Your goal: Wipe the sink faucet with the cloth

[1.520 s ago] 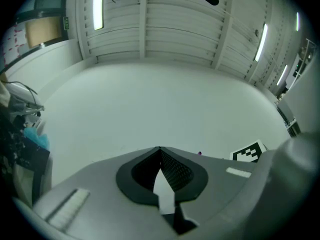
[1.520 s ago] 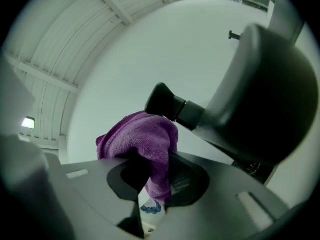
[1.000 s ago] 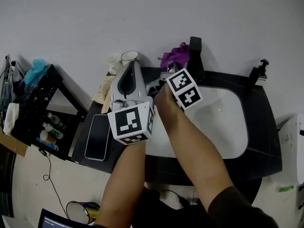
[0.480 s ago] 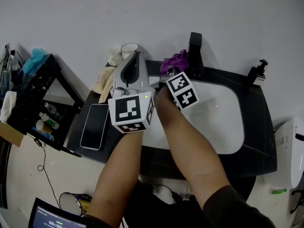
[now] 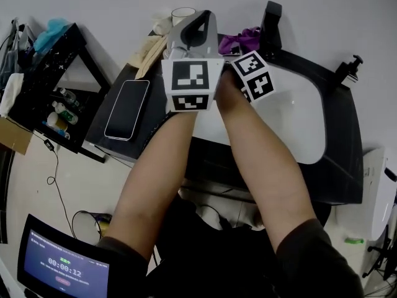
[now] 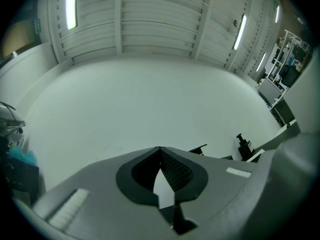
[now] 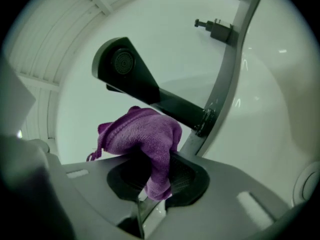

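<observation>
- Dark surface (image 5: 340, 166) around the white sink (image 5: 301, 123) is sliding lower in the head view than it was a second ago, and both arms are reaching further towards the wall.
- The right claw (image 7: 151, 176) is clamping the purple cloth (image 7: 145, 134). The bundle is now sitting just beside the black faucet (image 7: 135, 76), where a moment back it was hanging further to the left of it.
- In the head view the cloth (image 5: 243, 40) is showing tight against the faucet (image 5: 271, 18), though whether they are actually touching is not readable from either view.
- The left claw (image 6: 160, 153) is pointing at the bare wall with its jaws closed and nothing between them. It is riding up alongside the right one, playing no part yet.
- The phone (image 5: 127, 109) is lying flat on the surface to the left, well apart from the action.
- What this is meaning for the task: the approach looks all but finished and the wiping itself appears not yet started, so the likely next call is pressing the cloth onto the spout.
</observation>
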`<state>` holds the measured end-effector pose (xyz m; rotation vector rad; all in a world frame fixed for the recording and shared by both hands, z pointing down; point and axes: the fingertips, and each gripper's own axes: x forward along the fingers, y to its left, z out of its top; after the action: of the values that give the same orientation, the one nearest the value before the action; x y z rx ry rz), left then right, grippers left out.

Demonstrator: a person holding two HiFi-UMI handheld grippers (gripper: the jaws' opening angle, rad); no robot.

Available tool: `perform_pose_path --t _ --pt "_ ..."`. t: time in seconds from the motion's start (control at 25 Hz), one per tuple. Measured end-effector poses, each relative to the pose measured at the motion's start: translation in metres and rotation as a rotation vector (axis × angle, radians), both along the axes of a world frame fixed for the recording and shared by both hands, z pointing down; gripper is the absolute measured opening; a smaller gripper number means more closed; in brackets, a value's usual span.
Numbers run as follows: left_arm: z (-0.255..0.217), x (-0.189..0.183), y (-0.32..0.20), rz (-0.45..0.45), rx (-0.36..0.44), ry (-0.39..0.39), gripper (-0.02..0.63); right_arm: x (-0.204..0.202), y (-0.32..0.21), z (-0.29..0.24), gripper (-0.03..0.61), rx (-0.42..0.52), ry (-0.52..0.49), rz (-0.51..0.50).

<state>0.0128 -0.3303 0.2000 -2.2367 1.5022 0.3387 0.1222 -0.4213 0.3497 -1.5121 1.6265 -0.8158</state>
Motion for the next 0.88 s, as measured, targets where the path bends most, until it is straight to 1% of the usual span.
perform_pose_path --t 0.08,0.2,0.28,0.4,0.52,0.64,0.72,0.8,0.88 --pt "0.003 -0.003 -0.005 0.000 -0.007 0.002 0.018 -0.015 0.000 0.001 0.075 -0.007 0.019 -0.090" --pt "0.008 -0.008 -0.013 0.007 -0.031 0.008 0.018 -0.025 0.008 0.004 0.075 -0.019 0.059 -0.205" --pt "0.011 -0.014 -0.017 0.023 -0.056 0.043 0.018 -0.028 0.014 0.006 0.075 -0.031 0.096 -0.265" --pt "0.015 -0.028 -0.026 0.019 -0.088 0.093 0.018 -0.035 0.025 0.004 0.075 -0.042 0.189 -0.359" --pt "0.020 -0.037 -0.033 0.002 -0.114 0.102 0.018 -0.042 0.049 -0.007 0.075 -0.036 0.314 -0.477" --pt "0.022 -0.025 -0.026 0.001 -0.122 0.082 0.018 -0.026 0.094 -0.034 0.075 0.033 0.474 -0.559" --pt "0.026 -0.022 -0.028 0.017 -0.152 0.102 0.018 -0.010 0.125 -0.056 0.076 0.125 0.636 -0.561" --pt "0.037 -0.026 -0.034 0.033 -0.212 0.152 0.018 0.010 0.149 -0.077 0.080 0.222 0.833 -0.508" --pt "0.048 -0.027 -0.041 0.038 -0.264 0.175 0.018 0.039 0.164 -0.096 0.080 0.279 0.998 -0.409"
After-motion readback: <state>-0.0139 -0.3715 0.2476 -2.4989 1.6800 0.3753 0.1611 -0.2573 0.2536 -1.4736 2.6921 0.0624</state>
